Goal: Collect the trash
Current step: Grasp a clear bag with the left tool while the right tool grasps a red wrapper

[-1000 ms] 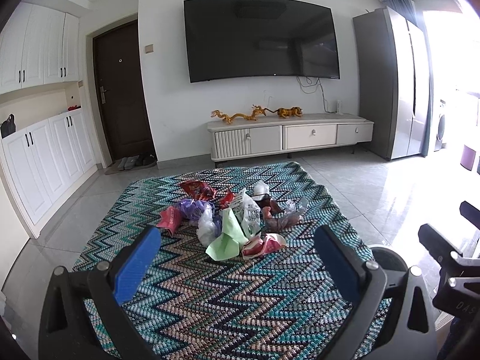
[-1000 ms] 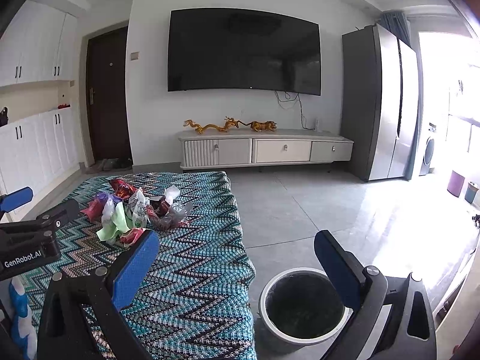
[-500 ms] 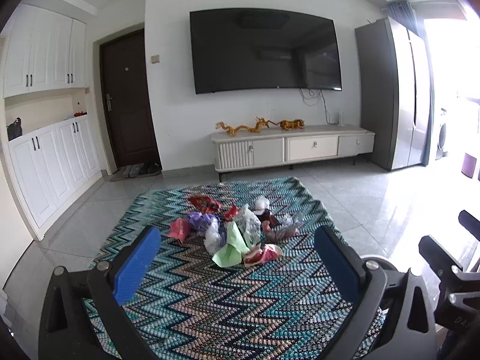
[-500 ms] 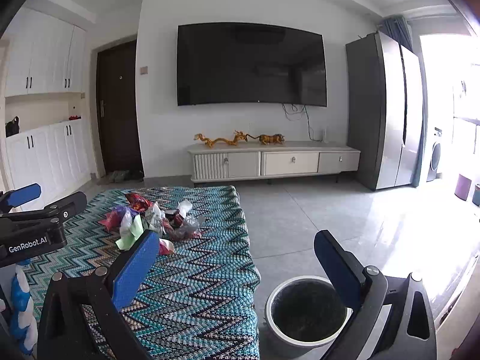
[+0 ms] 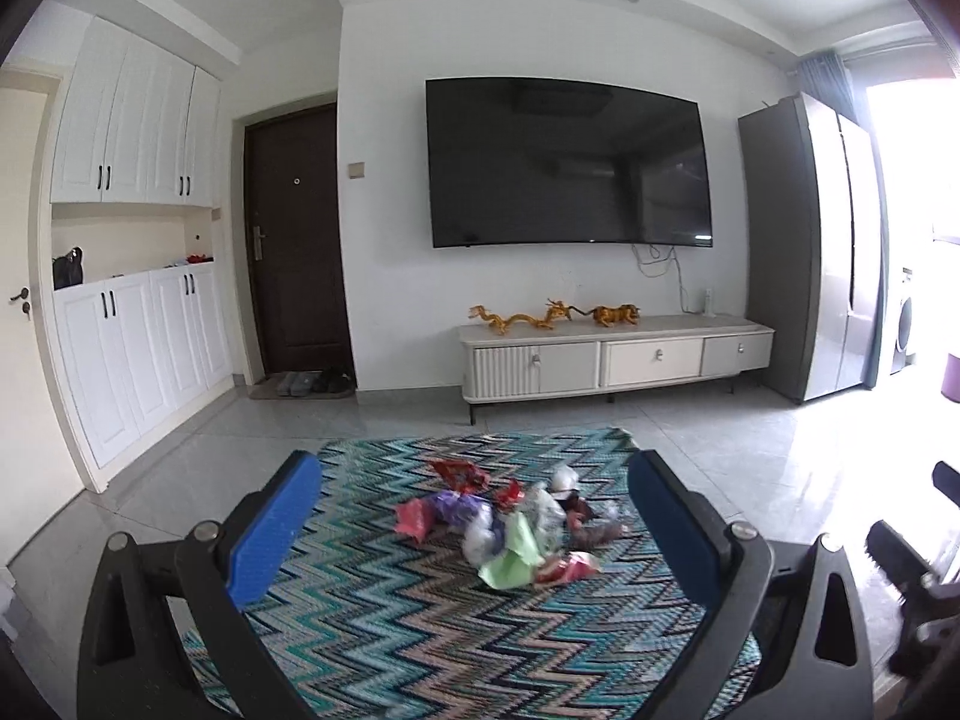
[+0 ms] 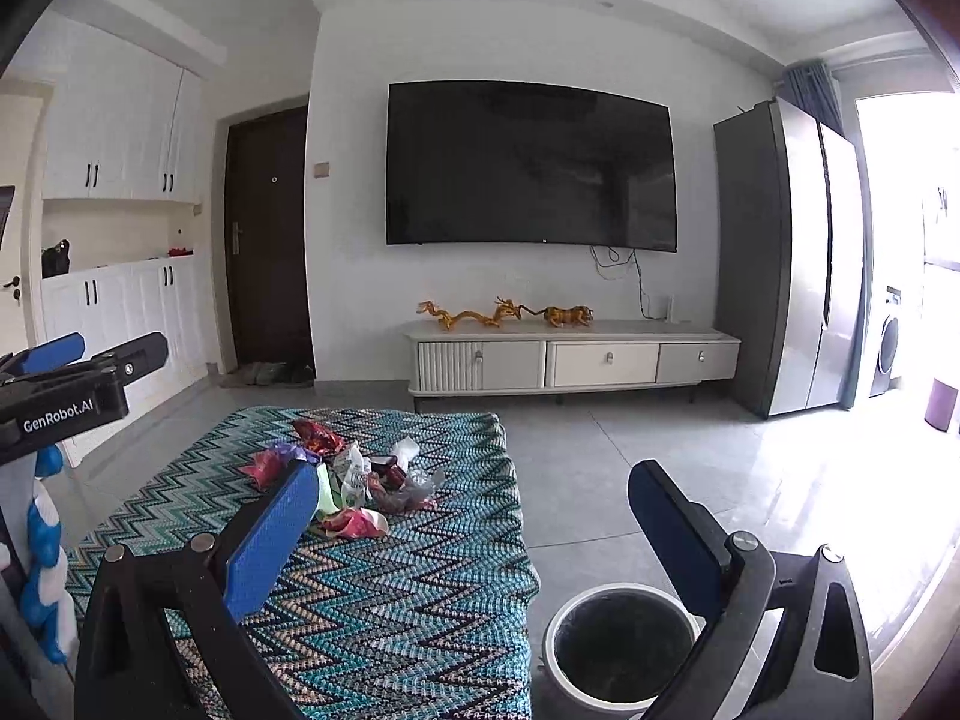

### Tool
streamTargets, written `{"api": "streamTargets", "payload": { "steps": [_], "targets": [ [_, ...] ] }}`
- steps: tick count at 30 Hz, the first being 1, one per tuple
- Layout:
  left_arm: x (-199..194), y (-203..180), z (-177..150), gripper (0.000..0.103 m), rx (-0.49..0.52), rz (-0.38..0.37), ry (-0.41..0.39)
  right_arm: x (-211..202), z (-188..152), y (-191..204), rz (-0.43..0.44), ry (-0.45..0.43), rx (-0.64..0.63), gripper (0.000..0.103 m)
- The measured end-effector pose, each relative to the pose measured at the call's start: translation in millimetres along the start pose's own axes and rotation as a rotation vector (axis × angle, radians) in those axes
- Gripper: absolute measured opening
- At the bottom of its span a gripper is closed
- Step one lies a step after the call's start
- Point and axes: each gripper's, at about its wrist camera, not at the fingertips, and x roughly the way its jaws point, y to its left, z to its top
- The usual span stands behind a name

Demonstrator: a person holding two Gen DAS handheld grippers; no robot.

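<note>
A pile of trash (image 5: 510, 522) lies on a zigzag rug (image 5: 390, 630): red wrappers, a purple wrapper, a green paper and clear plastic bags. My left gripper (image 5: 474, 516) is open and empty, held above the rug short of the pile. In the right wrist view the trash pile (image 6: 354, 480) sits left of centre. My right gripper (image 6: 474, 510) is open and empty, over the rug's right edge. A round white bin (image 6: 618, 642) with a dark inside stands on the floor beside the rug, below the right finger (image 6: 672, 534).
A low TV cabinet (image 5: 612, 354) stands against the far wall under a TV (image 5: 570, 168). White cupboards (image 5: 132, 354) line the left wall beside a dark door (image 5: 294, 240). A grey fridge (image 5: 810, 246) stands at the right. Grey tile floor (image 6: 660, 450) surrounds the rug.
Both grippers have tilted upward, so the rug, trash and bin now sit lower in each view and more ceiling shows. Both stay open and empty.
</note>
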Motion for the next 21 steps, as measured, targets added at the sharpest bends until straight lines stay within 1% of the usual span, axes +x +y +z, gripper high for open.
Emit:
{"api": "streamTargets", "payload": {
  "steps": [3, 7, 10, 12, 15, 17, 21],
  "targets": [
    [10, 17, 10, 0.103, -0.009, -0.003, 0.028, 3, 6, -4, 0.014, 0.006, 0.011, 0.103],
    [29, 40, 17, 0.103, -0.009, 0.034, 0.049, 15, 15, -3, 0.044, 0.027, 0.012, 0.101],
    [54, 60, 19, 0.103, -0.023, 0.056, 0.078, 37, 18, 1, 0.099, 0.068, 0.026, 0.1],
    [75, 75, 14, 0.103, -0.04, 0.076, 0.111, 52, 16, 7, 0.126, 0.098, 0.027, 0.098],
    [105, 92, -2, 0.103, -0.067, 0.078, 0.171, 86, 7, 14, 0.173, 0.17, 0.027, 0.093],
    [119, 96, -13, 0.102, -0.077, 0.061, 0.203, 111, -1, 19, 0.2, 0.225, 0.031, 0.089],
    [153, 86, -41, 0.096, -0.089, -0.067, 0.289, 158, -20, 26, 0.265, 0.324, 0.035, 0.077]
  ]
}}
